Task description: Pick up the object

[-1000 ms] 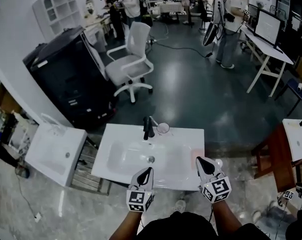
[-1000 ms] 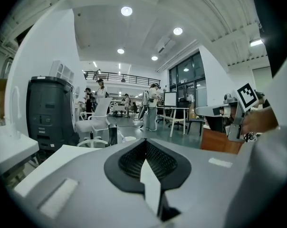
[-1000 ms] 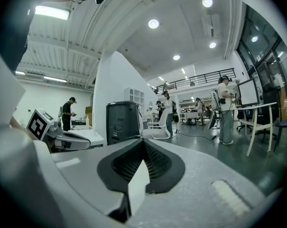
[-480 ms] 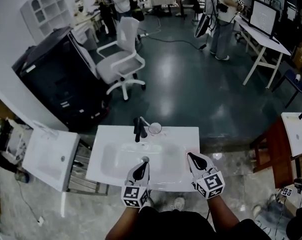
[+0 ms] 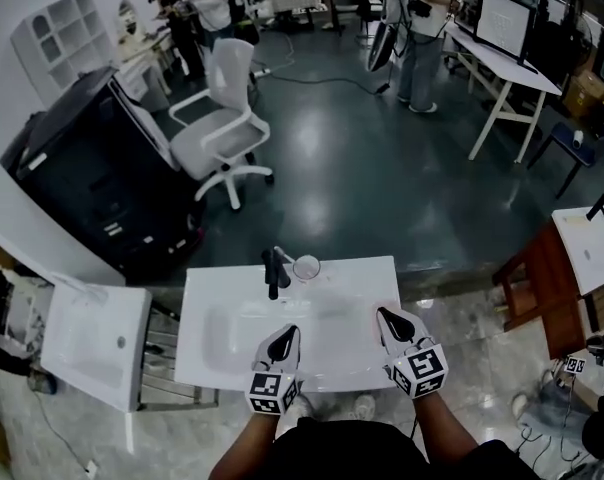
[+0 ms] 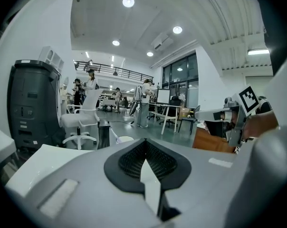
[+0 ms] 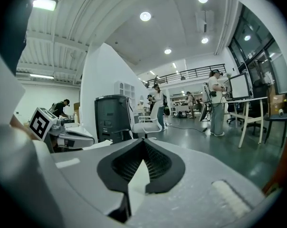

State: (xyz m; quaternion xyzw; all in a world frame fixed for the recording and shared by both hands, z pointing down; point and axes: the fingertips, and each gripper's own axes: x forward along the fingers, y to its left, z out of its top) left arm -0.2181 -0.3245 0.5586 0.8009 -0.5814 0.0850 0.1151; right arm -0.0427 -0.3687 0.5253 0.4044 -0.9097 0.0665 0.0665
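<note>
**Head view:** white washbasin (image 5: 367, 273) on a glossy dark floor. A clear cup (image 5: 305, 266) stands at its back rim (black faucet (image 5: 272, 271) just beside it, to the left). A white office chair (image 5: 217, 118) and a black cabinet (image 5: 82, 183) stand beyond. The left gripper (image 5: 290, 332) and right gripper (image 5: 384, 316) hover over the near rim.

**Left gripper view:** jaws clenched together, gripping nothing.

**Right gripper view:** jaws likewise clenched on nothing.

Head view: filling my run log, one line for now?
left gripper: shut, empty | right gripper: shut, empty | cup: beside tap, untouched
</note>
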